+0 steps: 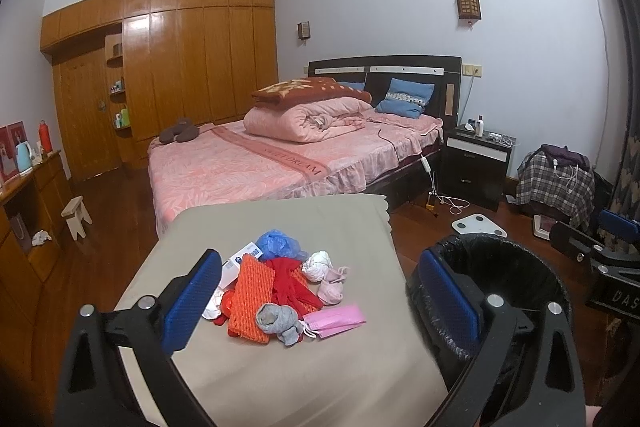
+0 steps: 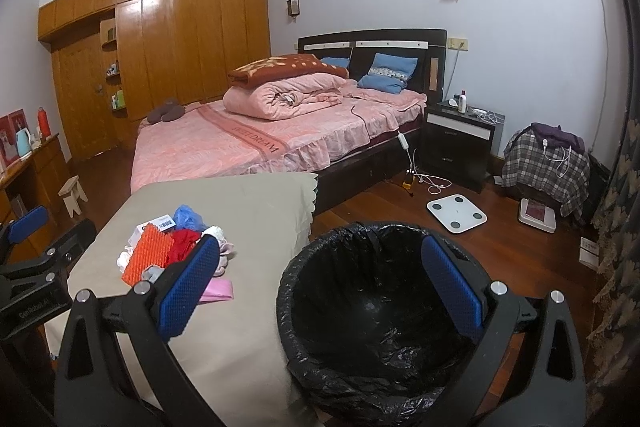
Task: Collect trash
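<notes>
Barely started, looked like. Whole heap of crumpled trash (image 1: pixel 286 293), orange mesh and pink mask included, sat untouched on the beige-clothed table (image 1: pixel 304 379) just ahead of the left gripper (image 1: pixel 320 297), spread wide, holding nothing. Black-lined round bin (image 2: pixel 372 311), seemingly empty, lay right under the right gripper (image 2: pixel 320 287), likewise agape and empty.

A trash pile (image 1: pixel 288 291) is seen on a beige-covered table (image 1: pixel 304 379), framed by the spread-apart left gripper (image 1: pixel 320 291), beside a black-lined bin (image 1: pixel 516 267).
</notes>
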The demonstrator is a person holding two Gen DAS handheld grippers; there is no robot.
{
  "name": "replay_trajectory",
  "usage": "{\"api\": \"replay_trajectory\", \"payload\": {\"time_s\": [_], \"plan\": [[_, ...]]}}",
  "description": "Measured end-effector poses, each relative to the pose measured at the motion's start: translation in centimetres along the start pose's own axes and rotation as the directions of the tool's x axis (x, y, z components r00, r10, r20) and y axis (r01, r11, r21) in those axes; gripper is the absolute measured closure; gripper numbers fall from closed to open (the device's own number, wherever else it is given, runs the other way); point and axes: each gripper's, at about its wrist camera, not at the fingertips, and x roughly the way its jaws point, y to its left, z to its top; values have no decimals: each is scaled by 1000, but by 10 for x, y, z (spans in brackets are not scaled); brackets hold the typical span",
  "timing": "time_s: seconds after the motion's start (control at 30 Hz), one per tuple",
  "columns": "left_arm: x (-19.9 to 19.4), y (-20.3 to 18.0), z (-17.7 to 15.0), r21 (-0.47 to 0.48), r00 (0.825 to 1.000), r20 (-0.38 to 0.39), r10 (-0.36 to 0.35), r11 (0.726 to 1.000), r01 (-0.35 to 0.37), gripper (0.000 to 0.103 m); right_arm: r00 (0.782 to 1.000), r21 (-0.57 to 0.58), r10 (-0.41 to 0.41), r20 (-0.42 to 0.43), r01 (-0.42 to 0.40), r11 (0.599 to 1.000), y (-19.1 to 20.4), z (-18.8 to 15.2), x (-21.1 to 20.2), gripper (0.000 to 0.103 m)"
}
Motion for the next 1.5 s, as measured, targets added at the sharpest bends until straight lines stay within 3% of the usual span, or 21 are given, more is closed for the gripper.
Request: {"api": "replay_trajectory", "payload": {"time_s": [1.5], "plan": [[0,1,-1,-1,1000,1,-1,1000,1,6,1000,-1,0,-2,0,1000,3,0,0,5]]}}
